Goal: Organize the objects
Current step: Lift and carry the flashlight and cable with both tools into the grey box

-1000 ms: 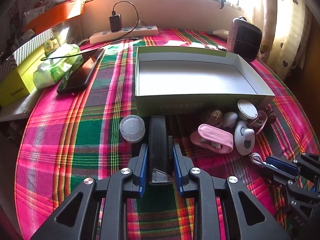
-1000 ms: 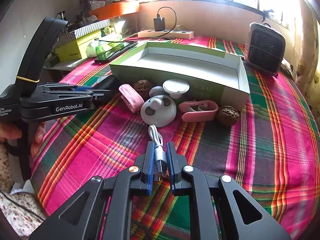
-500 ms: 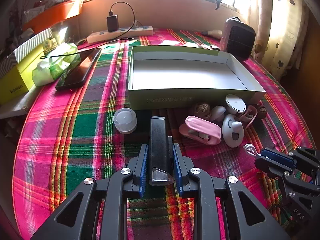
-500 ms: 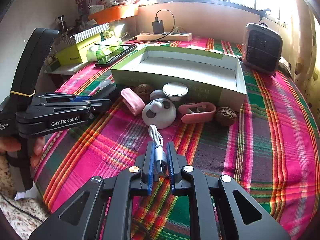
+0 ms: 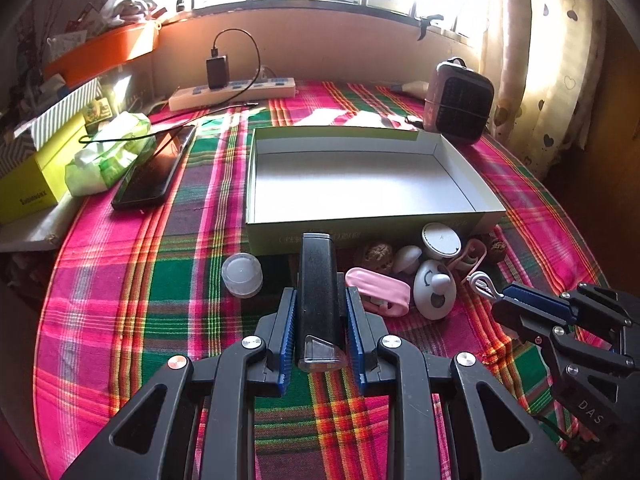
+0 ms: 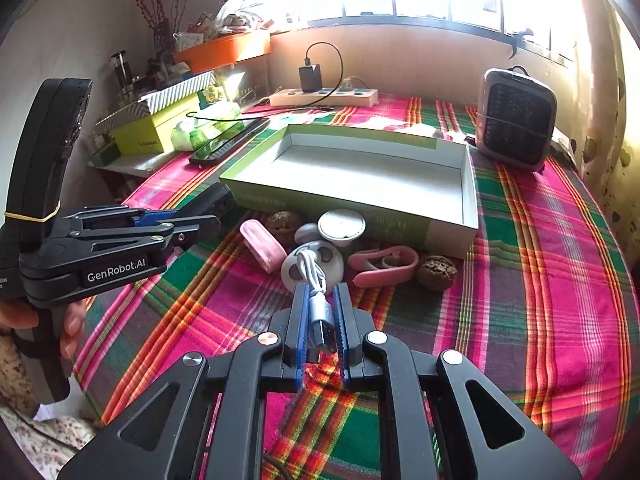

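Grippers both loaded, held just short of the open box [image 5: 368, 220] on the plaid cloth [image 5: 132, 280].

Left gripper [image 5: 320, 312] is clamped on a black bar-shaped device [image 5: 318, 280], taken near its clear-capped near end, the rest sticking out toward the box's near wall. Looks rigid and smooth-sided, probably with some weight; a hold nearer the middle would tip less.

Right gripper [image 6: 320, 312] is closed on a coiled white cable [image 6: 316, 292], pinched by the plug end, with the loop poking out ahead of the fingertips. Light and floppy; the loose loop will swing, so the stiff plug is the sensible place to hold.

Box interior is empty. Remaining pile lies against its near wall: pink clip [image 6: 382, 266], pink case [image 6: 262, 244], white round gadget [image 6: 292, 270], white puck [image 6: 341, 226], two walnuts, I think [image 6: 436, 272]. A translucent cap [image 5: 242, 274] sits apart, left of the black device. Small hard pieces, likely light; the rounded ones could squirt from a pinch.
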Demonstrator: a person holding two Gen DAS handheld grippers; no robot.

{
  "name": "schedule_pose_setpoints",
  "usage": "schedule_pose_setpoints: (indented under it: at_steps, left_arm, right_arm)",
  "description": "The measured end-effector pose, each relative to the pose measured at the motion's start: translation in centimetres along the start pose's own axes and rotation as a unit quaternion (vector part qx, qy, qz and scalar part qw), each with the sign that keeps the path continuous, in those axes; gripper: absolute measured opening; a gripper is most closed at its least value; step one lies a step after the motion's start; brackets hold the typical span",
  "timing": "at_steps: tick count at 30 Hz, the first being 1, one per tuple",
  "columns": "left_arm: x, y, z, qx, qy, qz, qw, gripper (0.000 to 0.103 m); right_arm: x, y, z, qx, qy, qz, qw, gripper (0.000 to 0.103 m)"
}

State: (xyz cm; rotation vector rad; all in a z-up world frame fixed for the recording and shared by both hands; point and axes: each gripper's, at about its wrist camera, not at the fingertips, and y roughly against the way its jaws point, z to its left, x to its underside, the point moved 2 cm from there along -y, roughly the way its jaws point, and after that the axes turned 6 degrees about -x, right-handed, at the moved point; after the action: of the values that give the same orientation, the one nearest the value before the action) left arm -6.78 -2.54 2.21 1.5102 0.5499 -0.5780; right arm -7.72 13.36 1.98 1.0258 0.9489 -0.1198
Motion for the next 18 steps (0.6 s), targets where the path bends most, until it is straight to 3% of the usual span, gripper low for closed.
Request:
schedule_pose_setpoints:
  at_steps: [18]
  left_arm:
    - [-5.0, -1.8, 0.2, 0.008, 0.000, -0.010, 0.9999, 0.021]
  right_arm:
    - [-6.2, -2.5, -1.6, 0.019, -0.006, -0.014, 1.000, 0.013]
